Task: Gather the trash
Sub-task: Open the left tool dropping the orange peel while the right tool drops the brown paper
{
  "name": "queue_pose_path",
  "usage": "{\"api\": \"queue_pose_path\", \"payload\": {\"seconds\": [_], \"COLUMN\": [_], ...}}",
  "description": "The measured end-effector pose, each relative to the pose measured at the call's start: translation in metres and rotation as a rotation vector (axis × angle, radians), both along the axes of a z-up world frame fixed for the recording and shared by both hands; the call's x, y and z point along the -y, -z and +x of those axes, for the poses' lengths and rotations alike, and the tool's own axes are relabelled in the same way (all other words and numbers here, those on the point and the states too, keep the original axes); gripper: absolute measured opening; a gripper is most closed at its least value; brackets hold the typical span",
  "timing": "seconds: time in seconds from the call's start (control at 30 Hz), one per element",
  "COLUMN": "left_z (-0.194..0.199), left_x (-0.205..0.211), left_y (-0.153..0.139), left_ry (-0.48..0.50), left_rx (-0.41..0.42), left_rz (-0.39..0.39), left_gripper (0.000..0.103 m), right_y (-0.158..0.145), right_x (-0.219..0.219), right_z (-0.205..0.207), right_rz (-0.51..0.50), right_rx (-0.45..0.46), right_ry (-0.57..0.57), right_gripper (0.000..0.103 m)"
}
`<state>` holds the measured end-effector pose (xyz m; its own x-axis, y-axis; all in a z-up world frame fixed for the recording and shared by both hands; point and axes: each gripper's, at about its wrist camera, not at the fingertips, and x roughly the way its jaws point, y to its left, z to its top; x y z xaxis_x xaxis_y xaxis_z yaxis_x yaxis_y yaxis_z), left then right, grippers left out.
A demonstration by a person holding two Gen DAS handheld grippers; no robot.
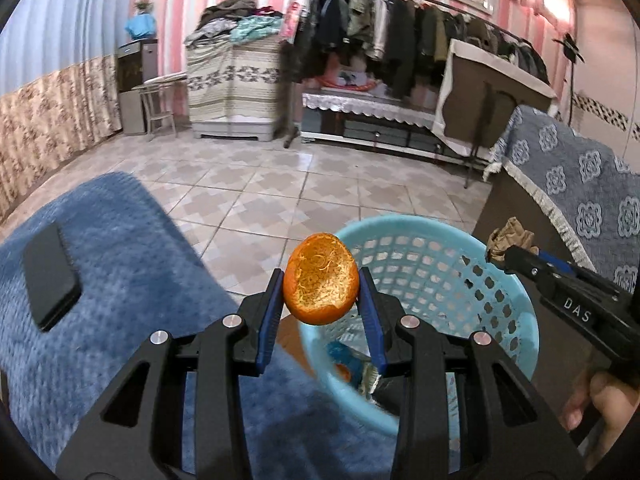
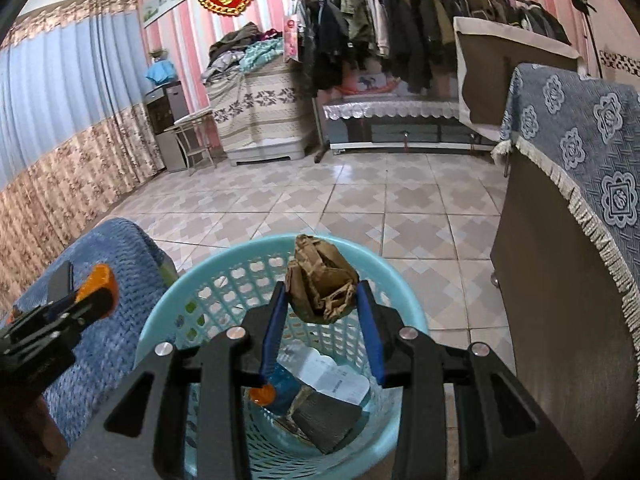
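Note:
A piece of orange peel [image 1: 321, 280] is clamped in my left gripper [image 1: 320, 286], held at the near left rim of a light blue plastic basket [image 1: 516, 312]. My right gripper [image 2: 322, 296] is shut on a crumpled brown paper ball [image 2: 322, 285], directly above the same basket [image 2: 394, 280]. Inside the basket lie a white slip of paper [image 2: 332, 376], a dark block, a blue wrapper and a bit of orange peel. In the left wrist view the right gripper [image 1: 496, 254] shows at the right with the paper ball [image 1: 510, 236]; in the right wrist view the left gripper [image 2: 86, 294] with the peel [image 2: 98, 280] shows at the left.
A blue textured cover [image 1: 120, 248] lies left of the basket, with a black phone [image 1: 50, 276] on it. A cabinet [image 2: 560, 320] draped in a blue patterned cloth stands right of the basket. Tiled floor [image 2: 320, 200] stretches to a clothes rack [image 2: 400, 20] and covered furniture along the far wall.

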<state>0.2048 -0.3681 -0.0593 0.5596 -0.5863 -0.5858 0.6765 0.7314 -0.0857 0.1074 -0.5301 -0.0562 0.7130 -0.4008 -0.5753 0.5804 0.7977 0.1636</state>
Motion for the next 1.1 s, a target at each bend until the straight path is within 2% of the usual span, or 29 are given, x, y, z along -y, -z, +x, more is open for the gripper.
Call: {"api": "queue_pose_path", "payload": {"seconds": [0.2,0.4,0.47,0.53,0.67,0.77,0.93,1.1], "left_z": [-0.006,-0.007,-0.002,0.001,0.007,0.011,0.014,0.021], "left_x": [0.033,0.045,0.044,0.039,0.028,0.012,-0.016,-0.044], "left_y": [0.002,-0.002,-0.006,-0.01,-0.021,-0.026,-0.033,-0.037], "left_ry": [0.063,0.099,0.099,0.083,0.028,-0.019,-0.077,-0.133], "left_rx": [0.026,0.053,0.051,0.06,0.094,0.102,0.121,0.075], "left_rz": [0.037,0.059,0.058,0.051,0.038,0.016,0.024,-0.013], "left_gripper": [0.036,0.04,0.057,0.069,0.087,0.093,0.095,0.096], "right_y": [0.003,0.005,0.004,0.005,0.005,0.005,0.003,0.001], "right_x": [-0.002,-0.001,-0.002,-0.002,-0.002,-0.005,-0.009,-0.017], "right_z": [0.005,0.003,0.004,0.004,0.005,0.006,0.011,0.018], "right_rz": [0.005,0.02,0.019,0.017,0.013,0.012,0.0,-0.013], "right_rx": [-0.023,-0.022,-0.022,-0.023,-0.026,-0.029,-0.032,-0.047], "right_ry": [-0.002,0.003,-0.001,-0.006,-0.015,-0.022,-0.035,-0.055], "right_gripper": [0.036,0.036,0.036,0.036,0.036,0.036,0.036,0.041]}}
